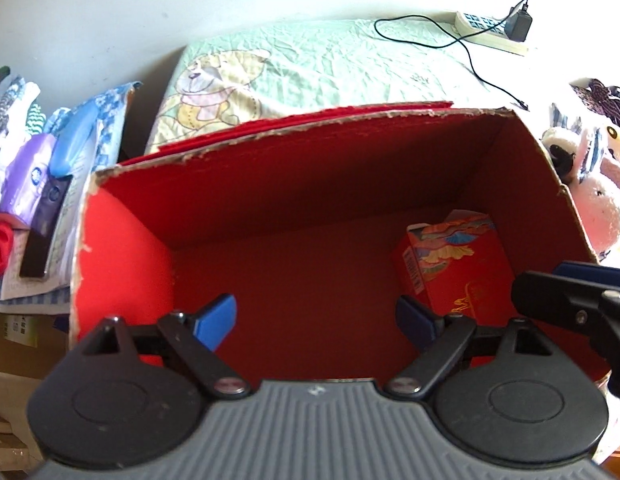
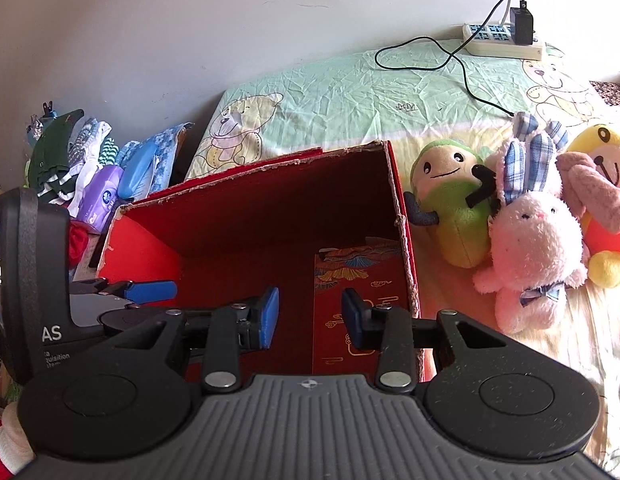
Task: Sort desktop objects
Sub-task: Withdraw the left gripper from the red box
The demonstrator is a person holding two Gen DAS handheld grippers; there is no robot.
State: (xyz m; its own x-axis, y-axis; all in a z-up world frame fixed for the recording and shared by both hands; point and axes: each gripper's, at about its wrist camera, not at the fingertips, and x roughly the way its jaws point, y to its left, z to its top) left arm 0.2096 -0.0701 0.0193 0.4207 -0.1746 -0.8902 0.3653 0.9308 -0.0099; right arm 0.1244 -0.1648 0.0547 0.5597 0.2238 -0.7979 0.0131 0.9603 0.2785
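Both grippers held wide over the red carton on the bed.

Left wrist view: the left gripper is spread empty above the red carton; a small patterned red box is seen in its right corner. Right wrist view: the right gripper is parted, nothing held, with three plush toys lying just beside the carton.

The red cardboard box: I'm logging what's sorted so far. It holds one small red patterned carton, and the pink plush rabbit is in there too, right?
Not quite. The red cardboard box holds only the small red patterned carton. The pink plush rabbit lies outside it on the bedsheet, as the right wrist view shows.
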